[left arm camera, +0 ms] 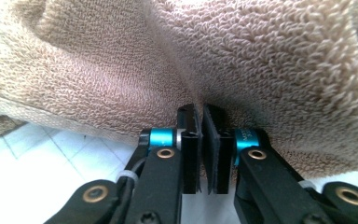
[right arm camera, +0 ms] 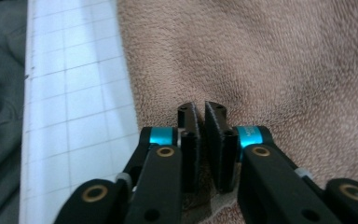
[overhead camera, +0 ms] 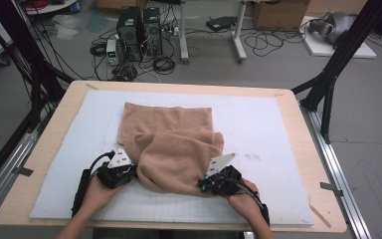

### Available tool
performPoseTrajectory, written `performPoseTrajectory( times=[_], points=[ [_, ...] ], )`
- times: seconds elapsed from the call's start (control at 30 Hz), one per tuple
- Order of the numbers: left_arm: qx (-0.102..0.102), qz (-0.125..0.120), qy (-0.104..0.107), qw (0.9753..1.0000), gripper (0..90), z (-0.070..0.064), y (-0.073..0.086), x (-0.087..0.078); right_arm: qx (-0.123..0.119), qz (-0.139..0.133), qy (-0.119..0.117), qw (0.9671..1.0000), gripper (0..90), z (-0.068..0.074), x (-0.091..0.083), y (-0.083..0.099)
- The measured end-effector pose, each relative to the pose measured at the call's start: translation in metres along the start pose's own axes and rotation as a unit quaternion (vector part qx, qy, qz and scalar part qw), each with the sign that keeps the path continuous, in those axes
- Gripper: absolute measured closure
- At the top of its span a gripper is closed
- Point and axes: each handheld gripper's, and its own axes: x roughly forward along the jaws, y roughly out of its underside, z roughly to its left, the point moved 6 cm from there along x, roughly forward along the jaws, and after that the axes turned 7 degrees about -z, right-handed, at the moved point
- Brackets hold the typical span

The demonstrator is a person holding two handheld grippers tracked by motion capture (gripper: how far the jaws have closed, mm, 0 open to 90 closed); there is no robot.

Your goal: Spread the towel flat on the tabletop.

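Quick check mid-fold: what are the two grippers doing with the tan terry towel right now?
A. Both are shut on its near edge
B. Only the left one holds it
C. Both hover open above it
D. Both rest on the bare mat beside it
A: the left gripper and the right gripper each have their jaws closed, pinching the tan terry towel at its near edge.

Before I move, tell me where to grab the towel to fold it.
Grip the towel at its two near corners, coming in low from the near edge. That hem lies loose and lifted off the mat. The left claw and right claw already pinch there.
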Motion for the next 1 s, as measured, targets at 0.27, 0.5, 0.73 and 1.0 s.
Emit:
performPoseTrajectory(
  times=[0.27, 0.5, 0.73, 1.0],
  points=[
    [-0.023, -0.063, -0.021, 0.9975, 87.0, 0.019, -0.026, -0.045, 0.007, -0.067, -0.002, 0.9977, 85.7, -0.002, -0.032, -0.027],
    [-0.025, -0.082, -0.062, 0.9943, 87.1, 0.05, -0.056, -0.054, 0.014, -0.094, 0.06, 0.9936, 85.6, -0.037, -0.062, -0.051],
    [-0.061, -0.044, -0.095, 0.9927, 87.0, 0.082, -0.056, -0.001, 0.087, -0.052, 0.101, 0.9898, 85.5, -0.095, -0.045, -0.032],
    [-0.091, 0.003, -0.086, 0.9922, 86.2, 0.094, -0.044, 0.041, 0.135, -0.022, 0.099, 0.9857, 85.0, -0.126, -0.011, -0.011]
  ],
)
